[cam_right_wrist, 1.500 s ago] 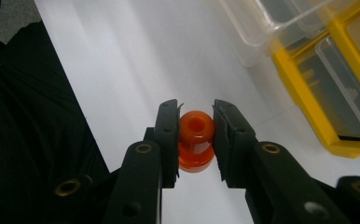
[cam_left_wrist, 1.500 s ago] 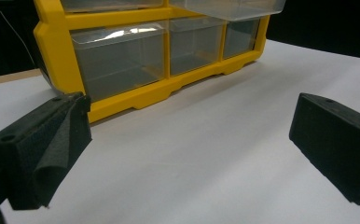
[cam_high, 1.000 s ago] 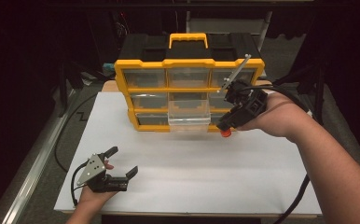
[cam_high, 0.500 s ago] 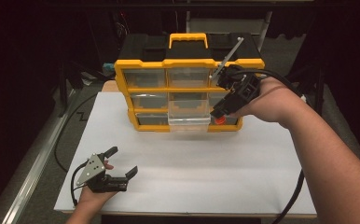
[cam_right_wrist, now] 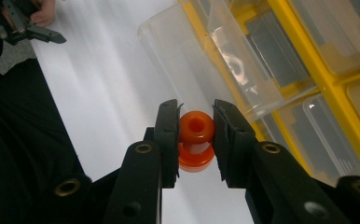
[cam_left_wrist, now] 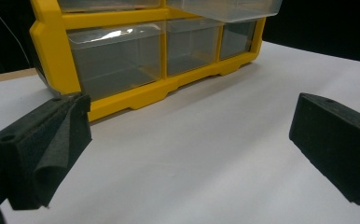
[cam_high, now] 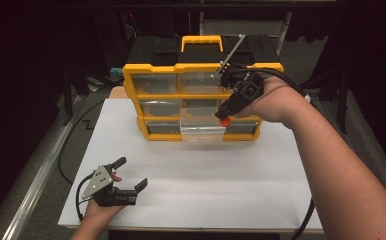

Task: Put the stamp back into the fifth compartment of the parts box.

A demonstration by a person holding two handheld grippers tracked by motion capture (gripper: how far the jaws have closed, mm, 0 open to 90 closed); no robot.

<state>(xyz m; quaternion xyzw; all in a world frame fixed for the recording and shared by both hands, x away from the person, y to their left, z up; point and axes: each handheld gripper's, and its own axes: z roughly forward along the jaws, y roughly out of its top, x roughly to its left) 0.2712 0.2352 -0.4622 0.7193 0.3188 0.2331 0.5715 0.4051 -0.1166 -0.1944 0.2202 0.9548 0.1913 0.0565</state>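
1. Spool [cam_right_wrist: 196, 139], orange and small, is the piece being stowed; the biggest thing on the white table [cam_high: 231, 180] is a yellow organizer [cam_high: 201, 102] with clear drawers, standing upright at the far edge
2. Drawer [cam_high: 202, 131] in the organizer's bottom row, middle column, is pulled out and looks empty in the right gripper view, so the opening step appears done
3. Right gripper [cam_right_wrist: 196, 135] is clamped on the spool, one jaw against each side; in the high view it hangs in front of the organizer, just above the open drawer's right end
4. Left gripper [cam_high: 128, 176] rests near the table's front left corner with jaws spread wide and nothing between them, well apart from the organizer
5. Judging from this, the task is about midway: the spool is picked up and carried over, while lowering it into the drawer, letting go and pushing the drawer shut remain
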